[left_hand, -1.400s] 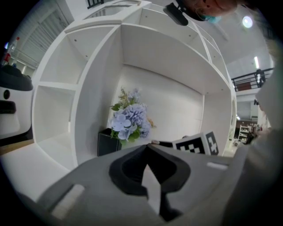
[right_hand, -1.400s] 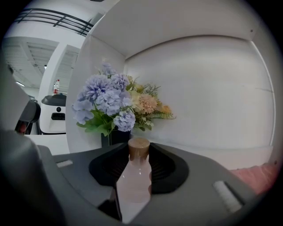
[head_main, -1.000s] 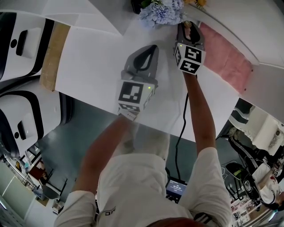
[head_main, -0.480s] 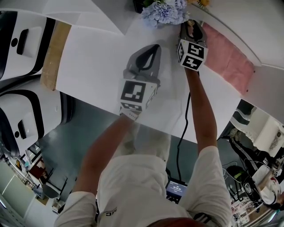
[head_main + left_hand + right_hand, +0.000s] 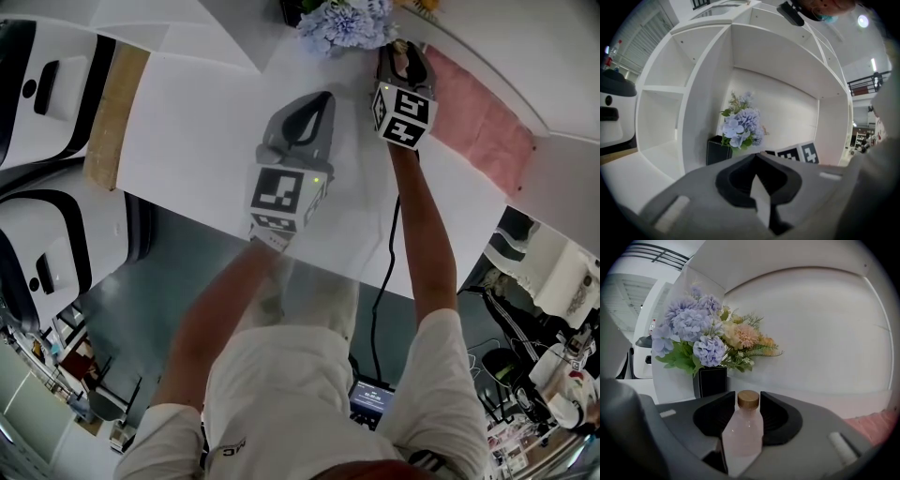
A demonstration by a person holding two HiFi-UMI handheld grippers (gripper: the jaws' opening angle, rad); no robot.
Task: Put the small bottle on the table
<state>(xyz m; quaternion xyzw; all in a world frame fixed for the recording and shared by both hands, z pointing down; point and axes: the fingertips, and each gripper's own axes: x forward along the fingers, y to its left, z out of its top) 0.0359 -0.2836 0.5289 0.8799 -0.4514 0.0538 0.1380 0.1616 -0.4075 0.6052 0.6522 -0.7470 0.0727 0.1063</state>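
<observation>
The small bottle (image 5: pixel 743 432), pale pink and translucent with a wooden cap, stands upright between the jaws of my right gripper (image 5: pixel 744 394). Those jaws are opening, and a thin gap shows beside the cap. In the head view the right gripper (image 5: pixel 403 49) reaches to the far side of the white table (image 5: pixel 197 131), right next to the flowers, and the bottle (image 5: pixel 399 64) shows as a pinkish spot inside it. My left gripper (image 5: pixel 323 98) hovers over the middle of the table. Its tips (image 5: pixel 757 154) meet with nothing between them.
A bunch of blue and peach flowers (image 5: pixel 701 341) in a black vase (image 5: pixel 710 380) stands just beyond the bottle, against a white curved wall. A pink cloth (image 5: pixel 478 117) lies to the right. A wooden strip (image 5: pixel 112 117) edges the table's left side. White shelves (image 5: pixel 684 93) rise behind.
The right gripper has crept slightly farther toward the flowers and stays there. The left gripper has hardly moved.
</observation>
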